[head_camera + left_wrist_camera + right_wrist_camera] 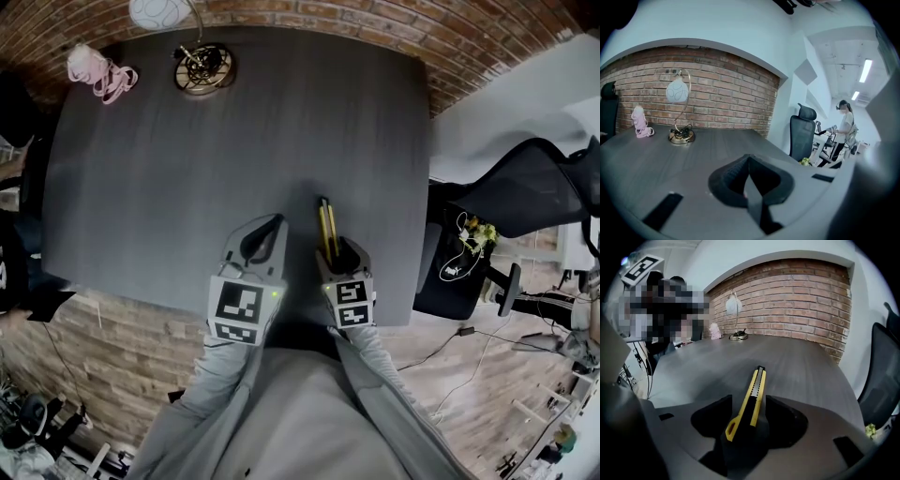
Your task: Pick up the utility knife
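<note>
A yellow and black utility knife [325,223] lies flat on the dark table [178,169] close to its near edge, its tip pointing away from me. My right gripper [339,249] is open around the knife's near end. In the right gripper view the knife [753,394] runs between the two black jaws with a gap on each side, and the right gripper [747,402] does not press on it. My left gripper [265,228] hangs just left of the knife, shut and empty. In its own view, the left gripper [749,161] has its fingers together.
A brass-footed lamp [202,64] with a white shade and a pink bundle [98,72] stand at the table's far left. A black office chair [525,192] is off the right edge. A person [843,123] stands farther off; the brick wall [722,93] backs the table.
</note>
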